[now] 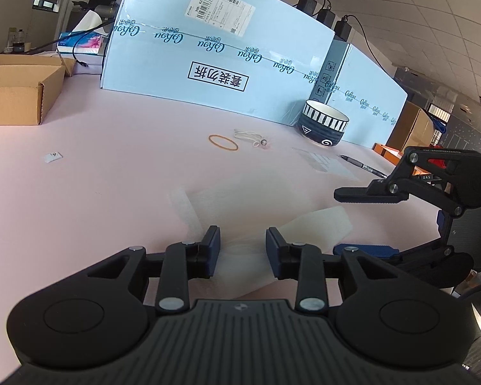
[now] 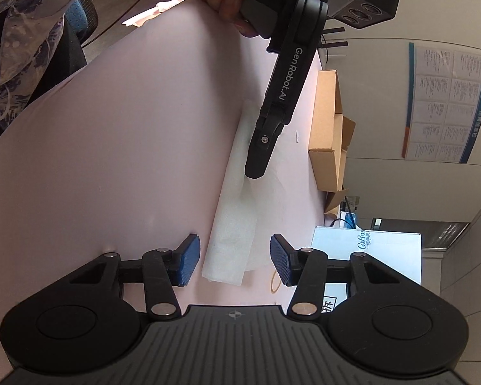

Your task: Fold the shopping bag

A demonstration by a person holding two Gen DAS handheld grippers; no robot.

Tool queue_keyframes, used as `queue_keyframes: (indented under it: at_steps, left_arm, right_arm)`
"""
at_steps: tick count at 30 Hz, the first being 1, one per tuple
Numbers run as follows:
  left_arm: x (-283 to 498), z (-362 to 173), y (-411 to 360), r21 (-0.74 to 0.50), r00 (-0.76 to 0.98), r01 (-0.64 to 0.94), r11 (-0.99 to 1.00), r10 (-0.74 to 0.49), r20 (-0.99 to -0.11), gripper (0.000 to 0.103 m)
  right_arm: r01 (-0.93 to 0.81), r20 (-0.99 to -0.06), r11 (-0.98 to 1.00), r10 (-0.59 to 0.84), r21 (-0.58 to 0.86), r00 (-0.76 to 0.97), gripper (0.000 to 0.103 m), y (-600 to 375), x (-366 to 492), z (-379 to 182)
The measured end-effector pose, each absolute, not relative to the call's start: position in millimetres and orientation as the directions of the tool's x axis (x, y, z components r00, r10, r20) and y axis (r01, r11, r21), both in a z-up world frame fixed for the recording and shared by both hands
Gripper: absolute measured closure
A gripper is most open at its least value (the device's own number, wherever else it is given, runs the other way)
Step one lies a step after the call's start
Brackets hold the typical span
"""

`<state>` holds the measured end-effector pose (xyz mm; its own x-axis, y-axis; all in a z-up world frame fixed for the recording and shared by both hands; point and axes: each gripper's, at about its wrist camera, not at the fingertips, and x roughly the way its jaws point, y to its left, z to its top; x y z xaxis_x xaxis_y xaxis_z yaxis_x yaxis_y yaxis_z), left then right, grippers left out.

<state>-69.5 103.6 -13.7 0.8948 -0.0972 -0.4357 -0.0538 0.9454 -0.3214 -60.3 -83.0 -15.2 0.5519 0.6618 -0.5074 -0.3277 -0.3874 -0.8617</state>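
The shopping bag (image 2: 237, 211) is thin, translucent white plastic, lying as a long folded strip on the pink table (image 2: 128, 144). In the left wrist view it (image 1: 317, 227) shows under and ahead of my fingers. My left gripper (image 1: 243, 250) is open, jaws either side of the bag's middle, close above it. It also shows in the right wrist view (image 2: 255, 173), tip down on the bag. My right gripper (image 2: 234, 256) is open, astride the strip's near end. It also shows in the left wrist view (image 1: 365, 221), open, at the right.
A large pale blue carton (image 1: 208, 48) stands at the back. A striped bowl (image 1: 324, 127), a rubber band (image 1: 223, 142), a white string (image 1: 250, 136), a pen (image 1: 362, 166) and a clear sheet (image 1: 324, 162) lie ahead. An open cardboard box (image 1: 16, 93) stands left.
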Motion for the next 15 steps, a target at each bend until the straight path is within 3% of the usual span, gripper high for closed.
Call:
queue_keyframes:
  at_steps: [1, 3, 4, 6, 15]
  left_arm:
    - [-69.4, -13.8, 103.7, -0.323, 0.895, -0.052, 0.945, -0.099, -0.435, 0.073]
    - [-69.6, -13.9, 103.2, -0.323, 0.895, -0.049, 0.945, -0.102, -0.434, 0.072]
    - [-69.7, -13.9, 103.1, -0.323, 0.895, -0.047, 0.945, -0.104, -0.433, 0.072]
    - [-70.0, -13.9, 103.1, -0.324, 0.896, -0.045, 0.945, -0.106, -0.432, 0.07]
    - [-71.1, -13.7, 101.2, -0.317, 0.898, -0.039, 0.948, -0.106, -0.427, 0.067]
  right_arm:
    - [-0.333, -0.509, -0.385, 0.658, -0.861, 0.555, 0.069, -82.8, -61.3, -17.7]
    - [-0.336, -0.51, -0.384, 0.653, -0.86, 0.56, 0.091, -82.7, -63.3, -23.8]
    - [-0.334, -0.511, -0.388, 0.649, -0.859, 0.563, 0.097, -83.0, -65.0, -30.5]
    - [-0.312, -0.477, -0.36, 0.666, -0.879, 0.574, 0.098, -84.4, -67.3, -37.4]
    - [-0.41, -0.504, -0.309, 0.66, -0.858, 0.557, 0.098, -79.9, -64.3, -31.1]
